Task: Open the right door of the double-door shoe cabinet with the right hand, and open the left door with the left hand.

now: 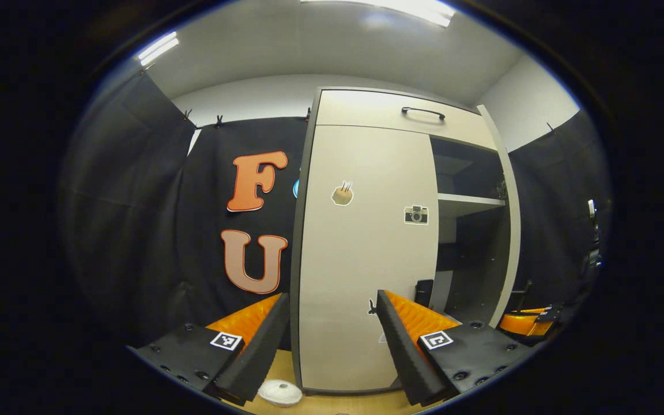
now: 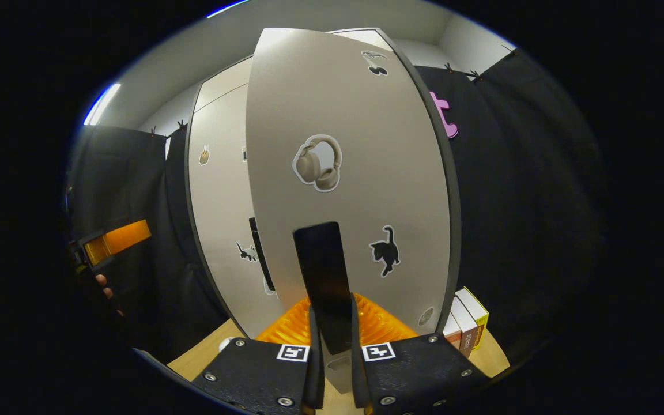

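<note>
The right gripper (image 2: 332, 351) has its fingers clamped on the right door's black handle (image 2: 324, 285), at six o'clock. The left gripper (image 1: 332, 340), fingers apart, faces the closed left door (image 1: 361, 253) at twelve o'clock.

Black cloth walls (image 1: 136, 190), ceiling lights (image 1: 158, 47)

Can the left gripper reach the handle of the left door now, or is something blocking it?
Probably yes. The left gripper is open and faces the shut left door; its dark handle sits at the door's right edge, with nothing between.
</note>
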Demonstrator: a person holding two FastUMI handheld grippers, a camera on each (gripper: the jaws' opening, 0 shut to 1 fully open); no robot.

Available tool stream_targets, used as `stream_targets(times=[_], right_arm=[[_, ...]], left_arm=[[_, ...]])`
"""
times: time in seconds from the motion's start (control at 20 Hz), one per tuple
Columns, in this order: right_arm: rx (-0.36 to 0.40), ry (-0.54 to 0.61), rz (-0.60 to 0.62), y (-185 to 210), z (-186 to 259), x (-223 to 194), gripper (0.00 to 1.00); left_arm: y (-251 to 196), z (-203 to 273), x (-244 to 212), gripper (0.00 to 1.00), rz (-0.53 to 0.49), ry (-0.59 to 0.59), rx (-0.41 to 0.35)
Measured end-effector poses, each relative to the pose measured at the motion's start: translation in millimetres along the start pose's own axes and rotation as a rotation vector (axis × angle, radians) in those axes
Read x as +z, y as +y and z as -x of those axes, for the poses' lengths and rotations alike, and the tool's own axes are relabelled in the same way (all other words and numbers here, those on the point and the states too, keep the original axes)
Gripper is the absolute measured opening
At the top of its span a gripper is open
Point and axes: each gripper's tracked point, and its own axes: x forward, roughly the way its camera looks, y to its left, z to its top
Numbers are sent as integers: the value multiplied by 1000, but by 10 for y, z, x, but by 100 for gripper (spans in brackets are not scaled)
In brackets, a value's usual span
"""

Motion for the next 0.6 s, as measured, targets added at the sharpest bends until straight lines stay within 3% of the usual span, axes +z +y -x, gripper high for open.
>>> stream_targets(times=[0.6], right_arm=[[-1,-20,15,-177,183,41,18]], left_arm=[[-369,-306,-183,96,1,32,-52]])
